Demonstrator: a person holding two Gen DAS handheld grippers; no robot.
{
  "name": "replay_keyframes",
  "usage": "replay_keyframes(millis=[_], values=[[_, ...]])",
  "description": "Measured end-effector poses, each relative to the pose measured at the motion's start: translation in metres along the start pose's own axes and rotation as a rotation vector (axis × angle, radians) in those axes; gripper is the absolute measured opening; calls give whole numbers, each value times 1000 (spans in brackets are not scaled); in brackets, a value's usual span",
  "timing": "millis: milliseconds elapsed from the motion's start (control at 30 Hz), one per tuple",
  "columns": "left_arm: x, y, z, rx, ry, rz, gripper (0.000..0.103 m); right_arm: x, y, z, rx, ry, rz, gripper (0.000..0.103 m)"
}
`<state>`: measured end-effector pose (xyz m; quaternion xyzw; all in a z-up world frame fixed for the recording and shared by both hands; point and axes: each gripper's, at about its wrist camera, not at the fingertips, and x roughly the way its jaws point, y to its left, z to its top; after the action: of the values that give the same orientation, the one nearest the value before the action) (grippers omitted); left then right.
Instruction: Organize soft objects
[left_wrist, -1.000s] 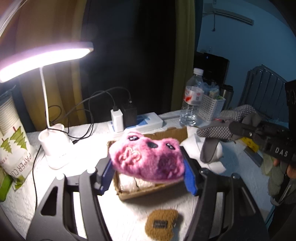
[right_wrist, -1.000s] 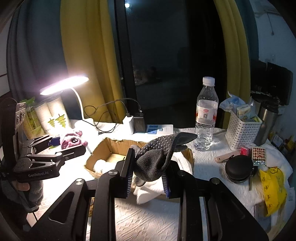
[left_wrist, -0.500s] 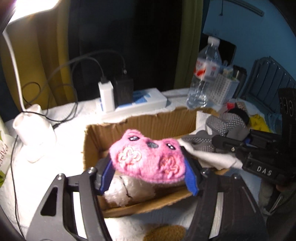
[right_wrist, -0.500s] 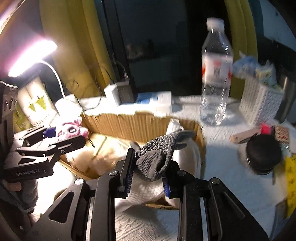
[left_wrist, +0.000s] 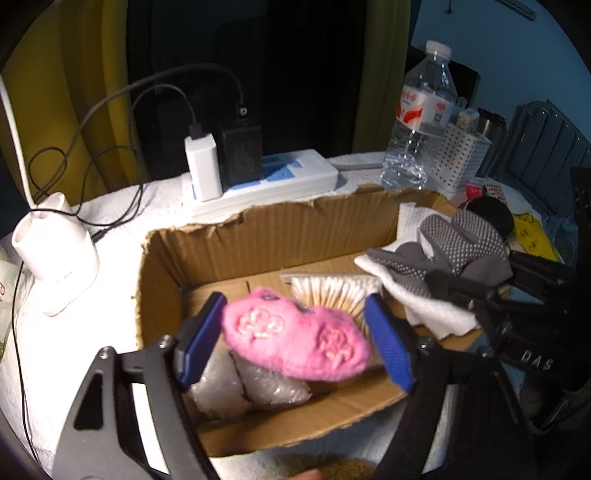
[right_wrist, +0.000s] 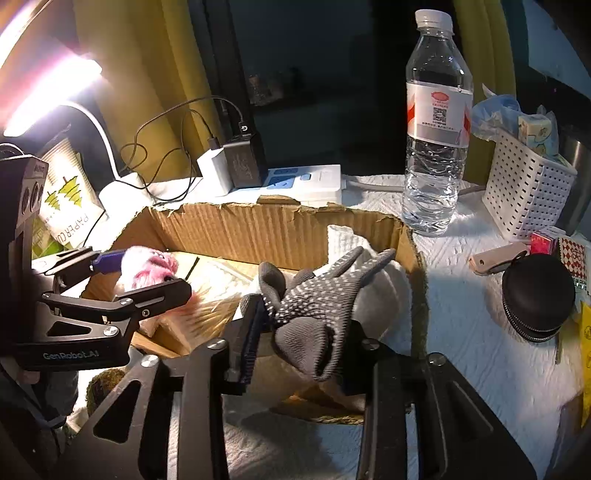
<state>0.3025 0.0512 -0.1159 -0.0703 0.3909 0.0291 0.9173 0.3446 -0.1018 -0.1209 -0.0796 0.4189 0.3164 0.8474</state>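
Observation:
My left gripper (left_wrist: 295, 338) has opened; the pink plush toy (left_wrist: 295, 341) lies loose between its blue pads, over the inside of the cardboard box (left_wrist: 258, 229). It also shows in the right wrist view (right_wrist: 147, 269). My right gripper (right_wrist: 299, 343) has its jaws spread, with the grey dotted glove (right_wrist: 317, 299) draped between them over the box's right part (right_wrist: 413, 258), on white paper (right_wrist: 343, 240). The glove also shows in the left wrist view (left_wrist: 461, 247).
The box holds cotton swabs (left_wrist: 328, 291) and bubble wrap (left_wrist: 251, 384). Behind it are a power strip with chargers (left_wrist: 258, 177), a lamp base (left_wrist: 55, 251), a water bottle (right_wrist: 436, 147) and a white basket (right_wrist: 524, 188). A black round case (right_wrist: 535, 295) lies right. A brown soft item (right_wrist: 103, 387) lies at front.
Both grippers moved forward and down over the box. The left jaws widened, letting go of the pink plush. The right jaws also spread around the glove.

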Motion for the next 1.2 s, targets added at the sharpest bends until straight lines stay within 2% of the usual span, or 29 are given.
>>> replay_keyframes(millis=[67,400,500,667,1200], values=[[-7,1,1,-5,-15,-3,80,0,0,1,5,9,-2,67],[-43,3,1,-22,-79,-12,83,-31,8,2,6,-37,-36,67],[-58,2,-3,-24,-98,-34,96,-44,13,0,6,-54,-47,67],[-78,4,-10,-32,-117,-65,96,-64,22,-4,0,-81,-63,67],[-125,7,-48,-30,-156,-79,96,-111,60,-33,-29,-124,-82,67]])
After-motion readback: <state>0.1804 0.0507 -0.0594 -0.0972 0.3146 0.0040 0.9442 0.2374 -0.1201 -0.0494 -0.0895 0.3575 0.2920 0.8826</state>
